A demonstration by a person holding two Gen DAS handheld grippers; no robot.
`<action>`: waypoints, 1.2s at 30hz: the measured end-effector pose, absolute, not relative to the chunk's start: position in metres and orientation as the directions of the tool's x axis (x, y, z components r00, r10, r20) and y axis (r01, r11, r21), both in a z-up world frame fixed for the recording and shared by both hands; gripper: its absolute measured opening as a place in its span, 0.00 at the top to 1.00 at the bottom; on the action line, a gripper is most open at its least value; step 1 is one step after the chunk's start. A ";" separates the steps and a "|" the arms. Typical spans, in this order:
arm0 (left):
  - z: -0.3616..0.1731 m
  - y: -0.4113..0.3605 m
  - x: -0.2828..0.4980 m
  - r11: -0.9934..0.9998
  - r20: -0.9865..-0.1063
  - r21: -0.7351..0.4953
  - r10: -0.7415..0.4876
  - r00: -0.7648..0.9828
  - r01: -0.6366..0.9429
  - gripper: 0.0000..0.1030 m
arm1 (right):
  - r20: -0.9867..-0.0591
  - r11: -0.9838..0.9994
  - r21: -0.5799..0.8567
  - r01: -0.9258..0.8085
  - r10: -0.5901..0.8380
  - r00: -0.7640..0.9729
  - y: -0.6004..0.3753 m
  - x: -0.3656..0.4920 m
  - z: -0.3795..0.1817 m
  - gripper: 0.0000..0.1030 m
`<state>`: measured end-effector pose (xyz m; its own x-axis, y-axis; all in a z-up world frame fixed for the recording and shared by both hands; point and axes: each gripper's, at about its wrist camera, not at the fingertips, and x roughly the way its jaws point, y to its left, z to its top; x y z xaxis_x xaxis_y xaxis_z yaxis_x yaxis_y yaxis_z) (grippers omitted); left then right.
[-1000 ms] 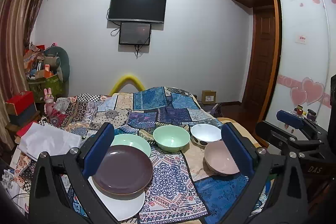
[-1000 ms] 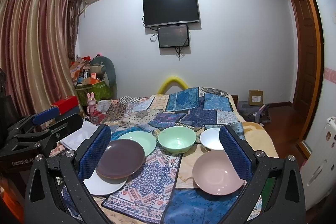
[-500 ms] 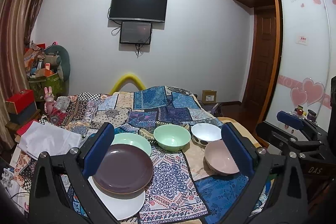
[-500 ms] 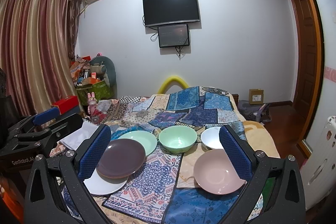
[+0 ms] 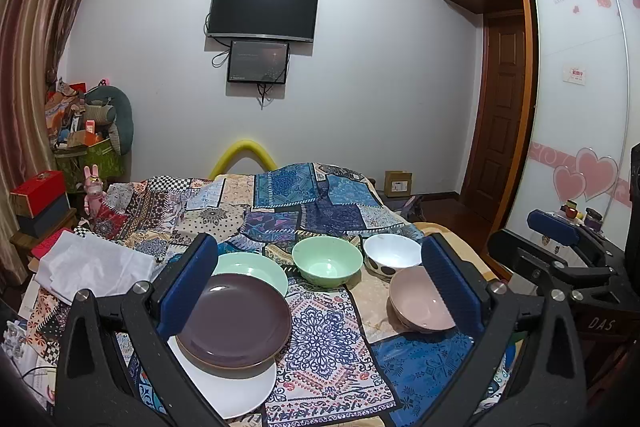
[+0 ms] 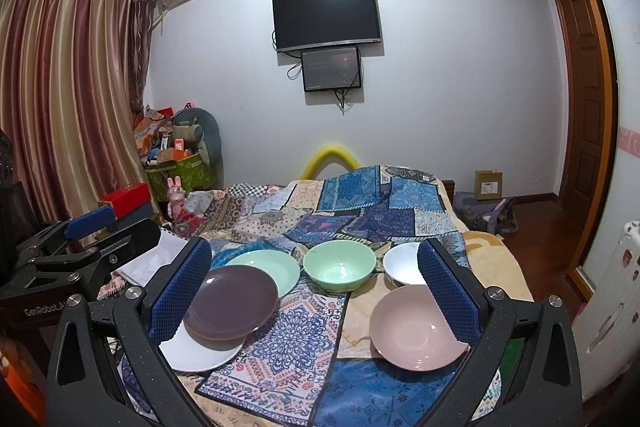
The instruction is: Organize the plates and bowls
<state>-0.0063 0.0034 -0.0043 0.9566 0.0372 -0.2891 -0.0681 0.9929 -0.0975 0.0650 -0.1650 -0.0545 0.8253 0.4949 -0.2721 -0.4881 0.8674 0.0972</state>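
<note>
Purple plate (image 5: 234, 321) atop white plate (image 5: 236, 387); green plate (image 5: 256, 267) and 3 bowls (image 5: 326, 265) upright nearby

Purple plate (image 5: 234, 321), mint bowl (image 5: 326, 261), pink bowl (image 6: 416, 327), patchwork bedspread (image 5: 320, 203).

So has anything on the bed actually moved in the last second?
Nothing visibly changed. Both grippers, left and right, hover open and empty; the purple plate lies on the white plate, bowls untouched.

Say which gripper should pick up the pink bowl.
Probably right. The pink bowl lies close under the open right gripper, by its right finger; the left gripper sits over the plates.
</note>
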 end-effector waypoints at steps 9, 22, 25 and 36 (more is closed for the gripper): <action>-0.006 0.006 -0.008 0.993 -0.292 -0.100 0.031 0.956 -0.062 0.00 | -0.271 0.867 0.097 -0.489 0.495 0.825 -0.165 0.065 -0.054 0.00; -0.004 0.004 -0.008 0.993 -0.291 -0.101 0.028 0.956 -0.060 0.00 | -0.269 0.867 0.095 -0.489 0.495 0.826 -0.165 0.064 -0.054 0.00; -0.003 0.004 -0.009 0.993 -0.291 -0.100 0.029 0.956 -0.060 0.00 | -0.268 0.867 0.093 -0.489 0.495 0.827 -0.165 0.064 -0.053 0.00; -0.003 0.004 -0.008 0.993 -0.294 -0.100 0.024 0.955 -0.056 0.00 | -0.270 0.867 0.094 -0.489 0.495 0.826 -0.164 0.063 -0.053 0.00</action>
<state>-0.0083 0.0045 -0.0028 0.9555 0.0244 -0.2941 -0.0563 0.9934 -0.1003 0.0630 -0.1645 -0.0528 0.8256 0.4953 -0.2704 -0.4894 0.8670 0.0938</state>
